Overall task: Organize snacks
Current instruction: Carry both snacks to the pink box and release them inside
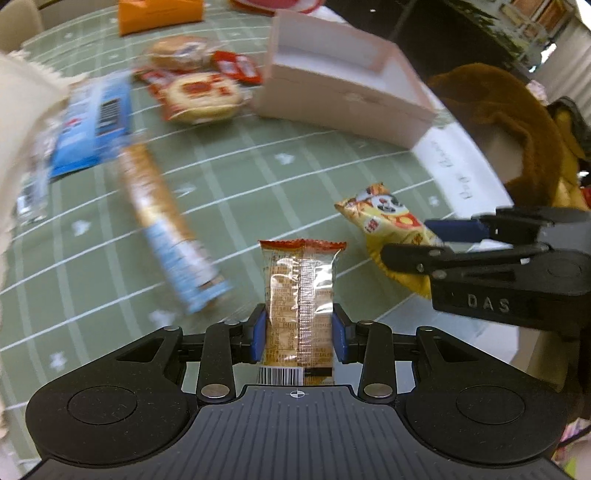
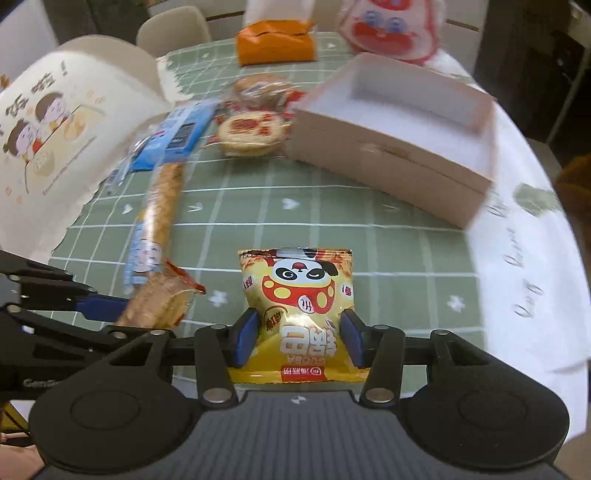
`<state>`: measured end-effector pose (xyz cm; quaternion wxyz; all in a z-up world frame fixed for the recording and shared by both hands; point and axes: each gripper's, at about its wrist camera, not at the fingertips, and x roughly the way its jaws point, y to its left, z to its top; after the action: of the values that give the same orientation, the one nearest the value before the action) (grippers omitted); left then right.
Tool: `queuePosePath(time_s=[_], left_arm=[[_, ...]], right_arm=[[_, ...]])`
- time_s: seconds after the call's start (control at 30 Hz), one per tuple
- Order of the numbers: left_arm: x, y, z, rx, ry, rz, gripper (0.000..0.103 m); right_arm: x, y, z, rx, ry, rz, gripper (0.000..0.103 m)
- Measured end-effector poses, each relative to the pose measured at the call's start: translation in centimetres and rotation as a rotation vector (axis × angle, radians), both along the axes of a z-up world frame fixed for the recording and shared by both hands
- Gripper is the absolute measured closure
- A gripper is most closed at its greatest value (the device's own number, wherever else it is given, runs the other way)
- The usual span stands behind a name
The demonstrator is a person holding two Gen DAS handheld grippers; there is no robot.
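Note:
My left gripper point(image 1: 299, 334) is shut on a clear orange-topped cracker packet point(image 1: 301, 295), held upright above the green checked tablecloth point(image 1: 240, 166). My right gripper point(image 2: 297, 338) is shut on a yellow panda snack bag point(image 2: 299, 295); this bag also shows in the left wrist view point(image 1: 384, 218), with the right gripper point(image 1: 436, 240) at the right. The cracker packet shows at the lower left of the right wrist view point(image 2: 162, 299). An open, empty white box point(image 2: 399, 122) stands at the back right, also seen in the left wrist view point(image 1: 347, 81).
A long biscuit sleeve point(image 2: 159, 218), a blue packet point(image 2: 177, 136), round cakes point(image 2: 251, 133) and red wrappers point(image 1: 236, 66) lie at the back left. A big white cartoon bag point(image 2: 62, 129) stands at the left. An orange pack point(image 2: 277, 42) and a red-white bag point(image 2: 391, 26) lie beyond.

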<state>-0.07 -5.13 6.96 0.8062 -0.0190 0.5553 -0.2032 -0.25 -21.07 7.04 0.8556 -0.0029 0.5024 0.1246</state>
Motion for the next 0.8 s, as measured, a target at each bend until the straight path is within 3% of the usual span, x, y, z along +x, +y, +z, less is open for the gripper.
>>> queuePosePath(time_s=[0.2,0.27,0.3,0.4,0.53,0.6,0.63,0.67,0.7,0.8], left_arm=[[4.2,-1.7,2.7,-0.08,-0.065,0.041,0.063],[6.6,-2.0,4.5,-0.083,-0.124,0.057,0.063],[7.8,-2.3,5.6,-0.08,-0.16,0.067,0.063],[11.3,-2.9,7.9,-0.091,-0.218,0.1,0.063],[14.3,-3.8,8.7,-0.084,-0.225,0.127,0.063],[14.6,-3.9,8.2,-0.049,-0.207,0.139,0.063],[14.3,-3.9,7.8,-0.03,-0.195,0.138,0.063],[13.9,-4.0,7.2,-0.015,-0.181,0.133,0.063],[13.4,-3.9,6.5,-0.002,-0.162,0.132,0.063],[10.9,-3.3,3.1,0.043,-0.075,0.152,0.063]], right_arm=[[0.6,-3.8,2.1,0.053,-0.047,-0.057,0.056],[1.7,-4.6,3.7,0.055,-0.102,-0.061,0.067],[2.4,-5.0,4.5,0.056,-0.126,-0.063,0.078],[5.1,-5.9,6.5,0.056,-0.194,-0.06,0.079],[8.7,-6.5,7.3,0.056,-0.222,-0.037,0.078],[9.5,-6.7,6.9,0.067,-0.203,-0.007,0.075],[9.4,-6.8,6.5,0.074,-0.184,0.005,0.064],[9.3,-7.1,5.8,0.086,-0.158,0.01,0.045],[9.1,-7.4,5.1,0.1,-0.137,0.005,0.038],[8.1,-7.8,1.9,0.128,-0.049,-0.035,0.035]])
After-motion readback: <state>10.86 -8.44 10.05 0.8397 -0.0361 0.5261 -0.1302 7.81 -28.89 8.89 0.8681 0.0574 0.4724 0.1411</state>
